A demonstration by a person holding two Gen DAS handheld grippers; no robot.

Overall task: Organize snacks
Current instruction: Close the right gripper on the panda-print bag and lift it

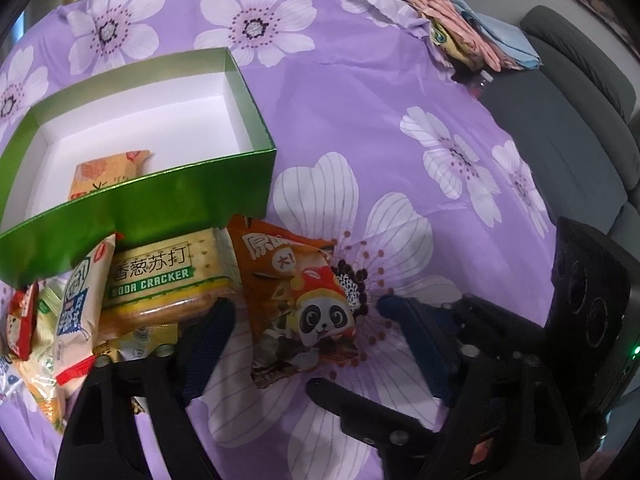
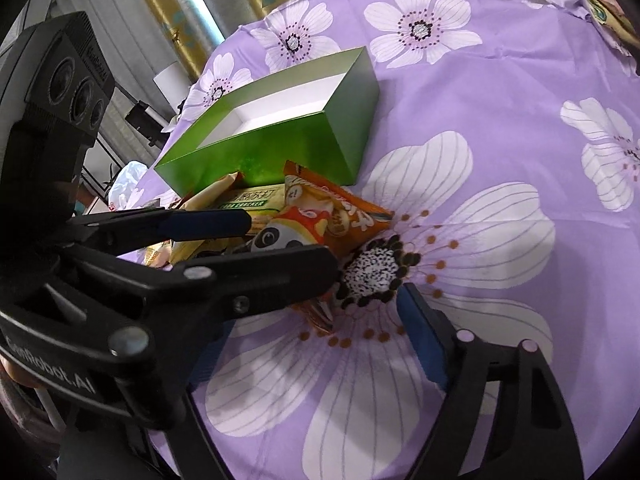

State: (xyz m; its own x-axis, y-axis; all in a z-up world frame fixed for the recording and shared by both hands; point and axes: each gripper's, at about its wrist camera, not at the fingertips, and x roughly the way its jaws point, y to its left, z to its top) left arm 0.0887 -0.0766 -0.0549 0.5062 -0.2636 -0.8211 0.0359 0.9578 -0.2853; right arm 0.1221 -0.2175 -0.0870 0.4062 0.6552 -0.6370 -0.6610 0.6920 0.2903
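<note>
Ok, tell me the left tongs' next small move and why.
Probably close the left tongs on the orange panda snack bag. Their fingers stand open on either side of it, and it lies loose on the purple cloth, just outside the green box, which holds only one packet so far. Once gripped, it could be lifted over the near wall.
</note>
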